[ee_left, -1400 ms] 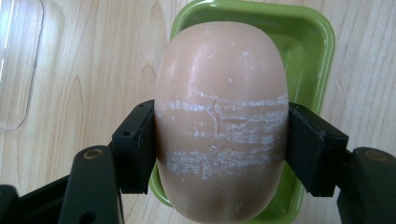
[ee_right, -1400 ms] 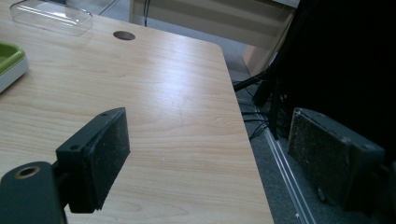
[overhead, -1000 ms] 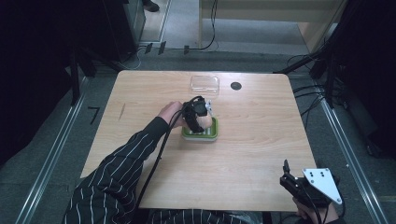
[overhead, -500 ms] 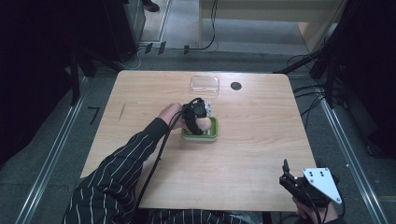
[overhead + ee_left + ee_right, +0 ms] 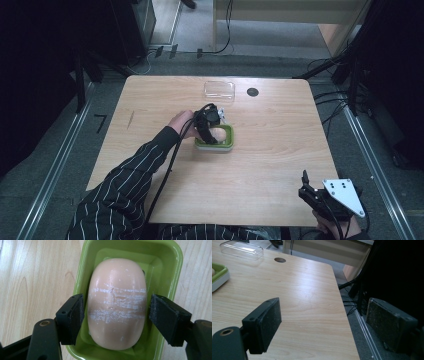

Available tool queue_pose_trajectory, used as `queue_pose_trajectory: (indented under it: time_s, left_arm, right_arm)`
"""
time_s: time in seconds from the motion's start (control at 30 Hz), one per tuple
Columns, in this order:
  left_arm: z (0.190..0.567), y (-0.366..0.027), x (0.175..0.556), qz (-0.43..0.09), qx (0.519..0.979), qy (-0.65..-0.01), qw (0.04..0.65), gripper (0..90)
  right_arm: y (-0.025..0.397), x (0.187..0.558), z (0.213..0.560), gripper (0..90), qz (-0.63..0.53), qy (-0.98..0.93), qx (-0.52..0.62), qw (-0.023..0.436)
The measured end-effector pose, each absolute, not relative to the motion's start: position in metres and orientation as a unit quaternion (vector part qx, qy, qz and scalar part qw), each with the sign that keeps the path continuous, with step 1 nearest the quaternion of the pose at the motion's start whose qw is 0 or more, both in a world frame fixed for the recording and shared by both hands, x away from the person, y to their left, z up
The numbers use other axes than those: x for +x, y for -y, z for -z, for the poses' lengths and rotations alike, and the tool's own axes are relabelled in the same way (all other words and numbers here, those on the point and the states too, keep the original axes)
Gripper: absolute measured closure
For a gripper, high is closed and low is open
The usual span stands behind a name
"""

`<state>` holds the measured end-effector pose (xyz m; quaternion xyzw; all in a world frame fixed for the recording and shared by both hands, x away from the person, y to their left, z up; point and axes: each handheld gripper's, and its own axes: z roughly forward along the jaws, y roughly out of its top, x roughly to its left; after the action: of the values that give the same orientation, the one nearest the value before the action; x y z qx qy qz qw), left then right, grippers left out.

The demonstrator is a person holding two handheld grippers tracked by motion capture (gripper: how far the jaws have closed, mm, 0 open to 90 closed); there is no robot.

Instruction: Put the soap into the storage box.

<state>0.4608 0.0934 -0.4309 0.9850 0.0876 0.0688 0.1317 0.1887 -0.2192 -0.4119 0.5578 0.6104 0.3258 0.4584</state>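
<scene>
Two pads of my left claw [image 5: 115, 315] straddle soap bar [image 5: 116, 302] in green dish [image 5: 175, 270], open, gripping nothing. Advice: close evenly at waist, lift straight; slippery. Right claw [image 5: 324, 325] open, empty.

High view: set above the near side of the desk [image 5: 150, 100], faced forward and down; the whole top is taken in from afar.

Left tool view: carried on the left tool [image 5: 116, 315], pointed straight down, very close upon the green dish [image 5: 175, 270] and the soap [image 5: 116, 302].

Right tool view: carried on the right tool [image 5: 324, 325], held low at the near right corner, aimed across the desk toward its far edge.

Shared: the green dish is seen in all three views; the clear lid [image 5: 241, 249] and the round hole [image 5: 280, 259] are shared by the high and right tool views.
</scene>
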Motion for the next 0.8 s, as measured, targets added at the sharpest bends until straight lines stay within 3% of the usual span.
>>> queue_pose_trajectory:
  time_s: [0.43, 0.8]
  left_arm:
    - [0.422, -0.098, 0.457, -0.073, 0.982, -0.139, 0.103, 10.4]
    - [0.410, -0.108, 0.446, -0.081, 0.977, -0.175, 0.092, 5.0]
  right_arm:
    - [0.218, 0.192, 0.412, 13.6, -0.331, -0.612, 0.554, 0.456]
    - [0.216, 0.194, 0.411, 13.6, -0.335, -0.614, 0.551, 0.455]
